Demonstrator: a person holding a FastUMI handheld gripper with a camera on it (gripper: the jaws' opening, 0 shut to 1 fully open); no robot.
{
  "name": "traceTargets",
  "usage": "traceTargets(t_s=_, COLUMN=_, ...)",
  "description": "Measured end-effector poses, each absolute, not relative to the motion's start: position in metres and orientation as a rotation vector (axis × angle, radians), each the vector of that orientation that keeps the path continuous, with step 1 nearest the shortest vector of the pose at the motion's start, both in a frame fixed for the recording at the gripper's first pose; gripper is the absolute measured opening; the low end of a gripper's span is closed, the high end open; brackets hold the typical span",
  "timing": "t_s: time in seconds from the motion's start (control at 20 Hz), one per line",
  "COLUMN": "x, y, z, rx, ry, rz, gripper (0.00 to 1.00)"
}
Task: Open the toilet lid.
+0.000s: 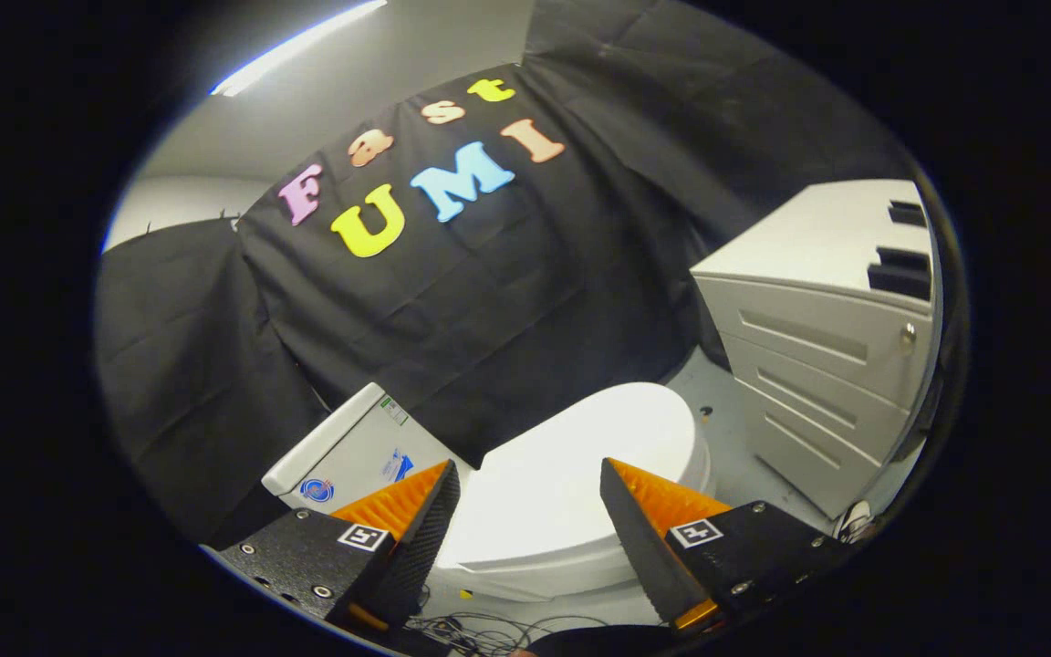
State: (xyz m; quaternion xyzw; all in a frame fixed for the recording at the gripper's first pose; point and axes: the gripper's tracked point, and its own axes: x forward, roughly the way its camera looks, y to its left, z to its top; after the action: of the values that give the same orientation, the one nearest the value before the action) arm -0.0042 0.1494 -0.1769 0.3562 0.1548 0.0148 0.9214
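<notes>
- Two fingers of the gripper (530, 479) rise from the bottom of the frame, spread wide apart with nothing held between them; the claw is open.
- The toilet (571, 511) sits in the lower middle of the frame, seen through the gap between the fingers and just beyond their tips.
- The toilet lid (571, 465) is white and smooth, and it lies down flat over the bowl, so it is closed; neither finger touches it.
- The toilet tank (352, 447), white with small stickers on its top, stands at the lower left, partly hidden behind the left finger (416, 511).
- The right finger (644, 520) overlaps the right side of the lid in the frame, but whether it is close to it cannot be told.
- A white drawer cabinet (817, 338) stands at the right of the frame, apart from the toilet, with a strip of pale floor (726, 420) between them; dark slots show on its top.
- Black cloth (507, 274) hangs behind the toilet and covers the middle and left of the frame.
- A bright strip light (297, 46) runs across the upper left, on a pale ceiling.
- Some thin dark cables (480, 628) lie on the floor at the bottom, below the toilet and between the fingers' bases.
</notes>
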Motion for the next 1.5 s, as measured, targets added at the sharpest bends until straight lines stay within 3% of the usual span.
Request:
traceTargets(t_s=0.45, x=-0.014, y=0.146, z=-0.287, rx=0.939, ry=0.528, rz=-0.060, gripper=0.96)
traceTargets(t_s=1.2, x=0.001, y=0.149, z=-0.384, rx=1.296, ry=0.544, rz=-0.176, gripper=0.94)
traceTargets(t_s=1.4, x=0.016, y=0.153, z=-0.381, rx=1.329, ry=0.502, rz=-0.145, gripper=0.86)
traceTargets(t_s=1.5, x=0.021, y=0.156, z=-0.379, rx=1.347, ry=0.482, rz=-0.134, gripper=0.72)
